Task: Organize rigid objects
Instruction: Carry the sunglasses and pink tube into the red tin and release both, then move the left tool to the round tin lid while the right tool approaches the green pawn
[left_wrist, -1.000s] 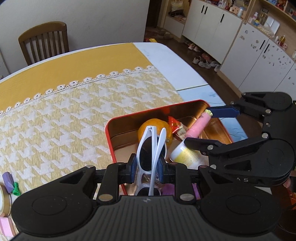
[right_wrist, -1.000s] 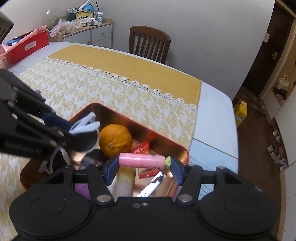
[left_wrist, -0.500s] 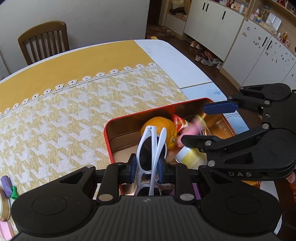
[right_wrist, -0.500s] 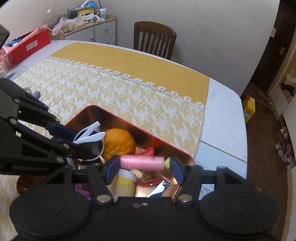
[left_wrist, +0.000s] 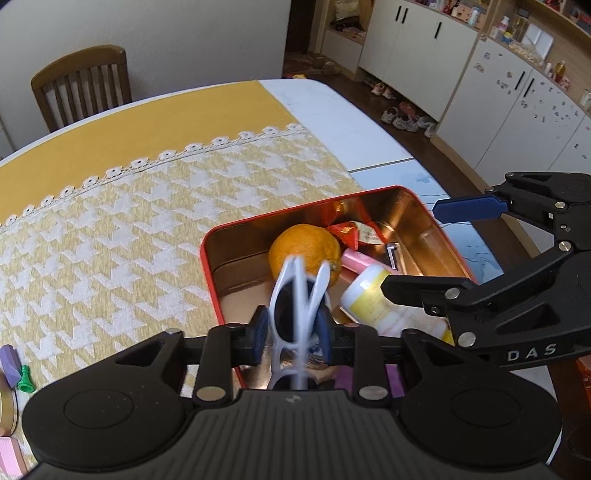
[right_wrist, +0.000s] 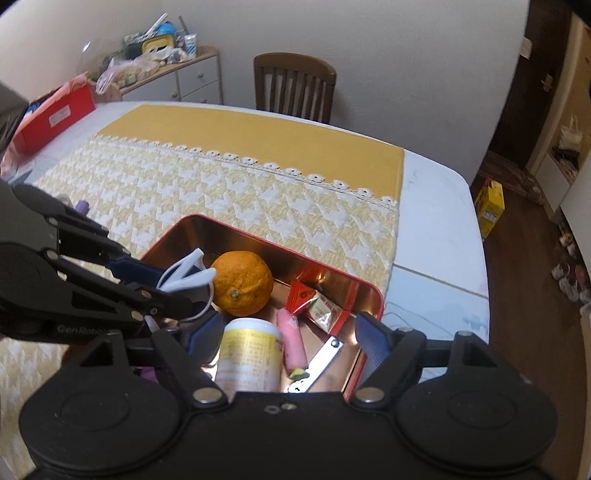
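A red tin box (left_wrist: 207, 258) (right_wrist: 373, 295) stands on the yellow patterned tablecloth. In it lie an orange (left_wrist: 304, 247) (right_wrist: 242, 282), a pink tube (left_wrist: 356, 260) (right_wrist: 291, 341), a yellow-white jar (left_wrist: 373, 299) (right_wrist: 249, 356), red snack packets (right_wrist: 319, 304) and a metal clip (right_wrist: 317, 363). My left gripper (left_wrist: 291, 330) (right_wrist: 166, 284) is over the box's near-left part, holding folded white sunglasses (left_wrist: 299, 299) (right_wrist: 184, 275); the glasses are blurred. My right gripper (right_wrist: 288, 336) (left_wrist: 424, 251) is open and empty above the box, over the jar and tube.
A wooden chair (right_wrist: 295, 86) (left_wrist: 83, 86) stands behind the table. Small purple and green items (left_wrist: 16, 371) and tape rolls lie at the left edge. A red box (right_wrist: 55, 114) sits far left. The table edge (right_wrist: 476, 229) and floor lie to the right.
The right gripper opened and let go of the pink tube, which now lies in the box beside the jar. The left gripper still holds the sunglasses, now blurred with motion.
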